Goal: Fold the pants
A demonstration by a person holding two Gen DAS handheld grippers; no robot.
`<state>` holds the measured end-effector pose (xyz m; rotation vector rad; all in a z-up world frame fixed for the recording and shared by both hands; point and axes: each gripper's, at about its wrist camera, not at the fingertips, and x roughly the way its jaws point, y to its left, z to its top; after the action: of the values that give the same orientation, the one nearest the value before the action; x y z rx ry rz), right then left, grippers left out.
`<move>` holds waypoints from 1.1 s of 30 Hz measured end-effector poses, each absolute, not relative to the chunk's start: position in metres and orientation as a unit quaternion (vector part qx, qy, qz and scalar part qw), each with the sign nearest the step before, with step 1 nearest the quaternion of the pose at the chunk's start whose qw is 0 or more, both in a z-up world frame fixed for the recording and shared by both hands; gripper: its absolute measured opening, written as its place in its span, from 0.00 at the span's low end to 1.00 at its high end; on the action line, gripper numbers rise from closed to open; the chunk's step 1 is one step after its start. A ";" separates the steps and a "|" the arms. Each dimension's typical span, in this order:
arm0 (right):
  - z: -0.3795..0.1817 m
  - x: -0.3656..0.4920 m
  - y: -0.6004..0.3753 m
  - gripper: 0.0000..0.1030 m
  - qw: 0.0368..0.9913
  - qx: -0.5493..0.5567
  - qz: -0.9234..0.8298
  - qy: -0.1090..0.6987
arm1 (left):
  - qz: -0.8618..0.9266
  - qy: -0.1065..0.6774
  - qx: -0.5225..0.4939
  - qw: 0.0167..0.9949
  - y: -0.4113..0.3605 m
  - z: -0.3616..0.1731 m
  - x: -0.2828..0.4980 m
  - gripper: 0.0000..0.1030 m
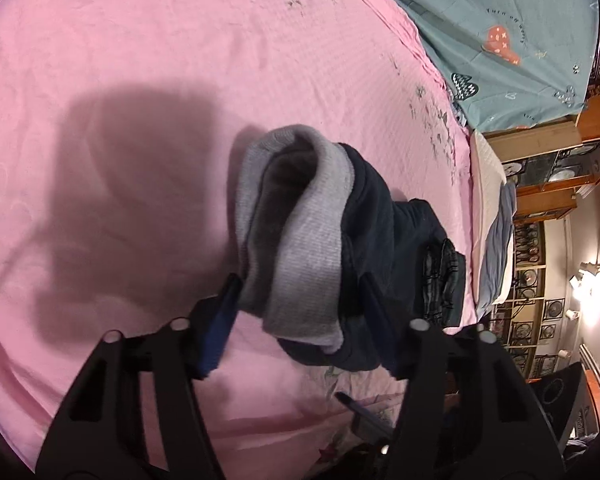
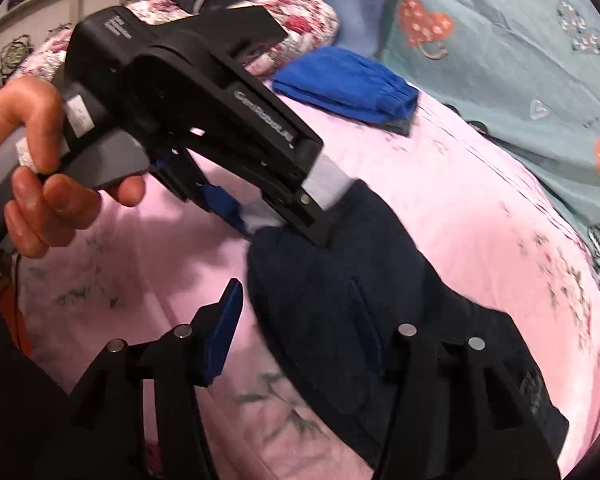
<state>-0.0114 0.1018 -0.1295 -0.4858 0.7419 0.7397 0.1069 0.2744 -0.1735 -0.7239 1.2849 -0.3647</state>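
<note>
Left claw clamps pants; right pad hidden behind cloth.

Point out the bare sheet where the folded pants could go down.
Widest bare patch: pink sheet left of the dark pants, up to the blue garment at the far edge. It is crowded on the right, where the pants run toward the teal quilt.
</note>
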 end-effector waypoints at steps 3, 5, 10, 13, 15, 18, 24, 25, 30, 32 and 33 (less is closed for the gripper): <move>-0.148 -0.004 0.119 0.55 0.829 -0.259 0.342 0.360 | -0.181 0.566 -0.349 0.724 0.277 -0.165 0.105 0.53; -0.158 -0.001 0.125 0.47 0.831 -0.278 0.326 0.354 | -0.187 0.561 -0.353 0.725 0.275 -0.161 0.105 0.53; -0.142 0.002 0.108 0.11 0.855 -0.260 0.293 0.340 | -0.140 0.570 -0.392 0.708 0.294 -0.163 0.101 0.84; -0.137 -0.012 0.105 0.11 0.857 -0.272 0.297 0.323 | -0.141 0.569 -0.447 0.675 0.297 -0.168 0.104 0.94; -0.137 -0.015 0.103 0.11 0.854 -0.272 0.301 0.326 | -0.157 0.575 -0.452 0.664 0.285 -0.169 0.113 0.95; -0.133 -0.013 0.099 0.11 0.857 -0.270 0.302 0.319 | -0.150 0.583 -0.404 0.689 0.261 -0.169 0.125 0.87; -0.110 -0.004 0.067 0.11 0.879 -0.233 0.277 0.310 | -0.170 0.546 -0.334 0.749 0.230 -0.125 0.124 0.32; -0.102 -0.003 0.059 0.11 0.885 -0.224 0.273 0.305 | -0.179 0.536 -0.322 0.759 0.221 -0.110 0.124 0.32; -0.065 -0.010 -0.002 0.11 0.914 -0.153 0.231 0.295 | -0.248 0.490 -0.282 0.787 0.154 -0.048 0.130 0.30; -0.056 -0.008 -0.036 0.11 0.922 -0.121 0.207 0.303 | -0.284 0.484 -0.274 0.781 0.122 -0.036 0.133 0.30; -0.053 -0.008 -0.054 0.11 0.926 -0.108 0.191 0.307 | -0.298 0.484 -0.267 0.778 0.103 -0.033 0.135 0.30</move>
<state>-0.0082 -0.0543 -0.0531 -0.2223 0.6302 0.3923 0.1347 0.1028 -0.0329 -0.5768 1.0463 -0.6452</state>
